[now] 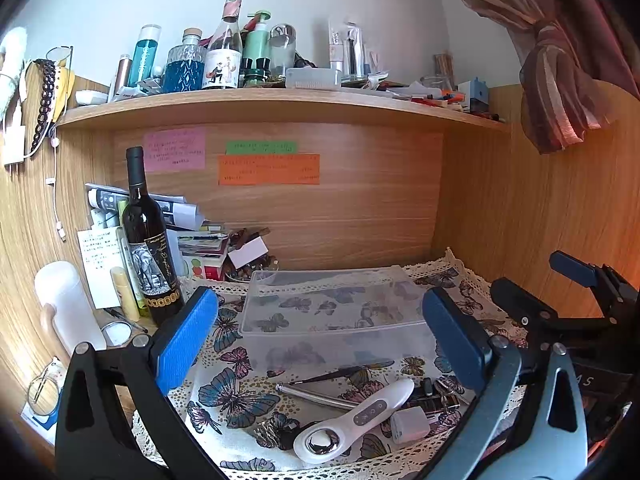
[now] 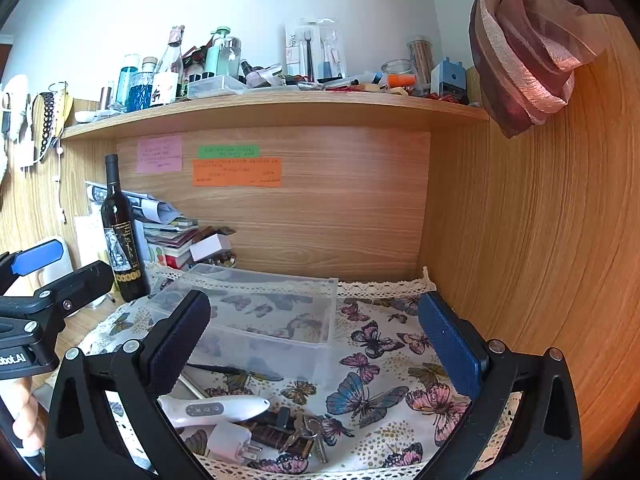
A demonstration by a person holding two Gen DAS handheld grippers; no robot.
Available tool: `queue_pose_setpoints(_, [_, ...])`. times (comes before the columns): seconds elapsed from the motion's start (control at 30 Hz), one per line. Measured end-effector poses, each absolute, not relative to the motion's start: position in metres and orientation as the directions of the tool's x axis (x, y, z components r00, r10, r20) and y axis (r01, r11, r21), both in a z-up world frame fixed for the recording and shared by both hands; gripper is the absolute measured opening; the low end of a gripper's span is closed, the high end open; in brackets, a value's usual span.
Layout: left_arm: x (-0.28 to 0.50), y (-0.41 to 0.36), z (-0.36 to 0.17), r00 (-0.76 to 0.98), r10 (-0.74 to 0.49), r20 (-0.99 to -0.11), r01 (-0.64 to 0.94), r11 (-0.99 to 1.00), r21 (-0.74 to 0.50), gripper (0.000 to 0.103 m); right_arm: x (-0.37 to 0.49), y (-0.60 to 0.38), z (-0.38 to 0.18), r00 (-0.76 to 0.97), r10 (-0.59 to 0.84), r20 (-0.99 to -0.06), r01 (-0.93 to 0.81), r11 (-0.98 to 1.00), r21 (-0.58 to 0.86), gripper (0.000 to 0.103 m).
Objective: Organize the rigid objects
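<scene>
Desk nook, butterfly cloth [image 1: 224, 400]: both your grippers empty.
Left gripper [image 1: 320, 340] & right gripper [image 2: 316, 344]: fingers spread wide, grasping nothing. Clear plastic bin [image 1: 332, 312] sits mid-cloth (nothing visible inside). In front of it: white handheld device [image 1: 356, 420], metal rod [image 1: 316, 396], white plug [image 2: 232, 440], keys [image 2: 312, 432]. Wine bottle [image 1: 148, 240] stands left of the bin.

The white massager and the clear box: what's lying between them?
In the left wrist view, a silver rod and a dark thin stick lie between white massager and clear box.
</scene>
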State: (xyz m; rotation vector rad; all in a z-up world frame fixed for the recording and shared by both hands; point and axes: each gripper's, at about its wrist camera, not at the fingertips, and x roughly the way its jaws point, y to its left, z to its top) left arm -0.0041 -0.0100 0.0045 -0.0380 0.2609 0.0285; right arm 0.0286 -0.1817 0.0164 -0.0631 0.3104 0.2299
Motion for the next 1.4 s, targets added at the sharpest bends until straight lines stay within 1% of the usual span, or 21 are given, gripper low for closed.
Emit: queue_pose_setpoints(1.4, [-0.0061, -0.0108, 0.0081, 0.967, 0.03, -0.252, -0.039, 0.999, -0.029, 0.103, 0.0246, -0.1808, 0.0189, 0.927, 0.229, -0.296, -0.242, 0.97, -0.005, 0.103])
